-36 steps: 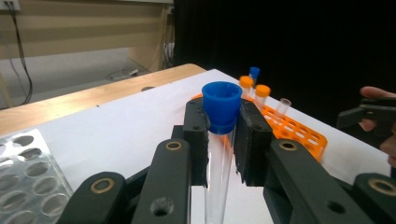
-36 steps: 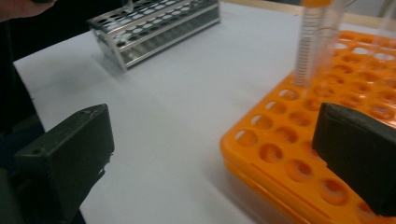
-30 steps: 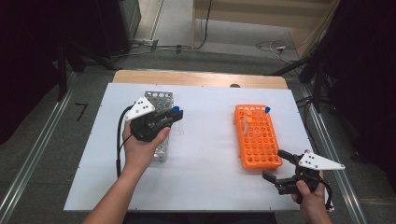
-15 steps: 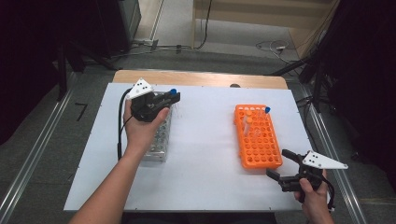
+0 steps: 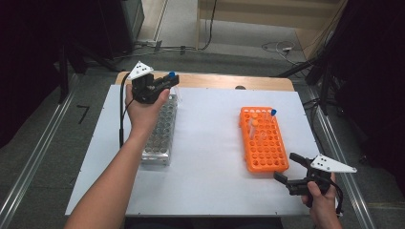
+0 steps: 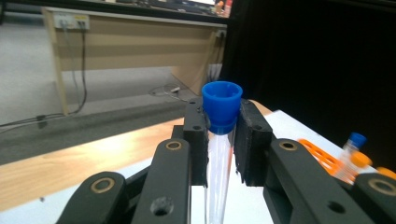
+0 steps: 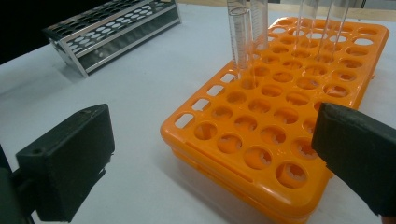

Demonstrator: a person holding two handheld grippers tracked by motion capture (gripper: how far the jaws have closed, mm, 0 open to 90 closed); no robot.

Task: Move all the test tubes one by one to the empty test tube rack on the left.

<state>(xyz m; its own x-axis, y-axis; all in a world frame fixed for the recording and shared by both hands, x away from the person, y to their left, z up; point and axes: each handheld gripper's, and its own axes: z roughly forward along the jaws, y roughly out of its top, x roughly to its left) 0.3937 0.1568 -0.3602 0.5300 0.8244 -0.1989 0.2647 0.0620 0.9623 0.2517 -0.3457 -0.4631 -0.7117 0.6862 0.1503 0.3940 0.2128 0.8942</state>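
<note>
White paper covers the table (image 5: pixel 210 191), which stands on a grey floor with dark curtains at both sides. Out from the tube: a clear, tapered tube with a blue cap (image 6: pixel 222 105) is pinched just under its cap between the jaws of the left gripper (image 5: pixel 162 85), held in the air over the far end of the metal rack (image 5: pixel 160 131), close to the table's far left corner. A second ago that hand was lower down the rack, nearer the person; it has since carried the tube toward the far edge and slightly up. My reading is that the tube has been drawn from the metal rack and is on its way to the orange rack (image 5: pixel 262 138), which sits toward the right edge with a few tubes already standing at its far end. Beside that rack's near end, the right gripper (image 5: pixel 286 169) waits with jaws spread wide and nothing between them. No readable label or brand shows anywhere.
</note>
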